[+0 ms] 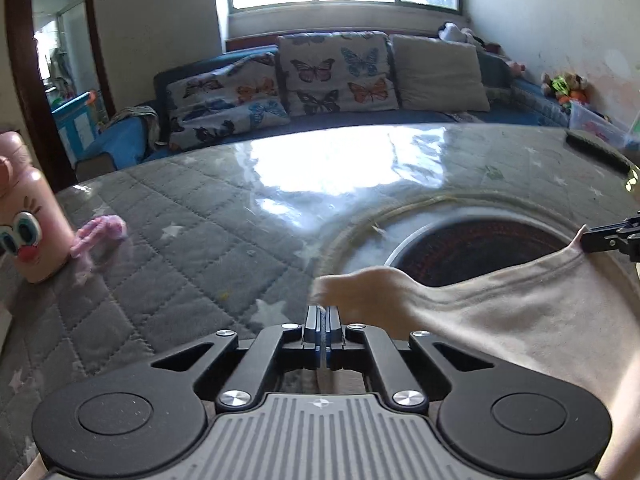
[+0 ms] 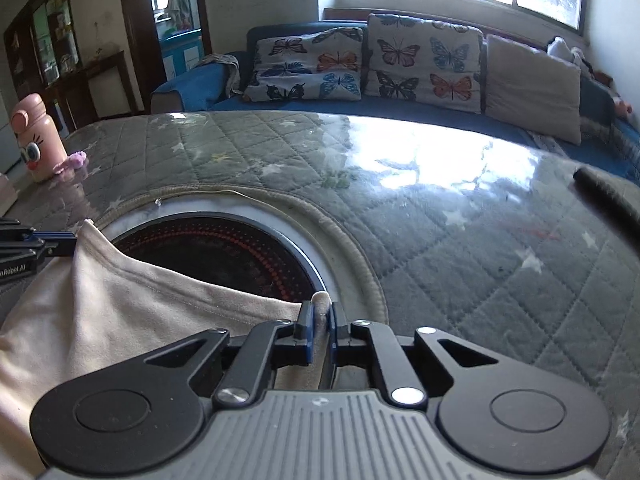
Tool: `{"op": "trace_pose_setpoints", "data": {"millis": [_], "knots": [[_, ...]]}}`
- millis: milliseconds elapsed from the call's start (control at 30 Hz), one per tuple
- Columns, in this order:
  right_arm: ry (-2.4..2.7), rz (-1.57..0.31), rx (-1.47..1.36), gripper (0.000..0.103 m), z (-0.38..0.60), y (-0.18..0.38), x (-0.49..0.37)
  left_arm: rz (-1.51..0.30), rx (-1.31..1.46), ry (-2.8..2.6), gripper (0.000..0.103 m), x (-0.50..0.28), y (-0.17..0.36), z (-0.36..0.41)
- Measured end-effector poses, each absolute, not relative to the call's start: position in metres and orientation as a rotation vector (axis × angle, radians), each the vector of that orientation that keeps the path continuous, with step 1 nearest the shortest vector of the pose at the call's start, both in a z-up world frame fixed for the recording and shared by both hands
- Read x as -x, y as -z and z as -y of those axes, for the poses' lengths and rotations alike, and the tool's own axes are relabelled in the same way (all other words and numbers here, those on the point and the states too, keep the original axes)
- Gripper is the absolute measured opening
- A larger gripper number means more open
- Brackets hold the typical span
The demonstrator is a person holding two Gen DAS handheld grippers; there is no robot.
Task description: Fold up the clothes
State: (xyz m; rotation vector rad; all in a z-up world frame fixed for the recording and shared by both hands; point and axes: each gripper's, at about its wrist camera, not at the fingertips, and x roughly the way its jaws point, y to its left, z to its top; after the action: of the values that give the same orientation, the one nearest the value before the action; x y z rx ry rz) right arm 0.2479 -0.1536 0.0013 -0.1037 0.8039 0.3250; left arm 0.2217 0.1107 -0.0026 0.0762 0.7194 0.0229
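A cream garment [image 1: 500, 312] hangs stretched between my two grippers above the table; it also shows in the right wrist view [image 2: 140, 300]. My left gripper [image 1: 323, 316] is shut on one corner of it, and a fold of cloth bulges just past its fingertips. My right gripper [image 2: 320, 312] is shut on the other corner, with cloth poking out between the blue pads. Each gripper shows at the edge of the other's view, the right one [image 1: 592, 238] and the left one [image 2: 60, 242], both clamped on the hem.
The table has a grey quilted cover [image 2: 460, 220] under glossy film, with a round inset burner [image 2: 224, 248]. A pink cartoon bottle [image 1: 24, 216] and a purple scrunchie [image 1: 100, 232] stand at the left. A dark object [image 2: 608, 196] lies far right. A sofa with butterfly cushions [image 1: 336, 72] stands behind.
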Motion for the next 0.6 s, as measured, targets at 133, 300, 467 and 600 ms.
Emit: {"op": "trace_pose_setpoints", "data": {"millis": [133,300,467,600], "knots": [[-0.308,-0.715,0.091,0.006,0.153,-0.016,-0.249,-0.670,-0.069,-0.098,0.002,-0.224,-0.005,-0.120],[-0.296,-0.736,0.086,0.008,0.146,-0.006,-0.271,-0.693,-0.072,-0.120,0.002,-0.236,0.006,-0.126],[-0.297,-0.748,0.101,0.012,0.146,-0.002,-0.272,-0.698,-0.075,-0.122,0.008,-0.232,0.004,-0.129],[-0.343,-0.741,0.130,0.021,0.146,-0.016,-0.249,-0.691,-0.096,-0.094,0.011,-0.215,-0.006,-0.118]]}}
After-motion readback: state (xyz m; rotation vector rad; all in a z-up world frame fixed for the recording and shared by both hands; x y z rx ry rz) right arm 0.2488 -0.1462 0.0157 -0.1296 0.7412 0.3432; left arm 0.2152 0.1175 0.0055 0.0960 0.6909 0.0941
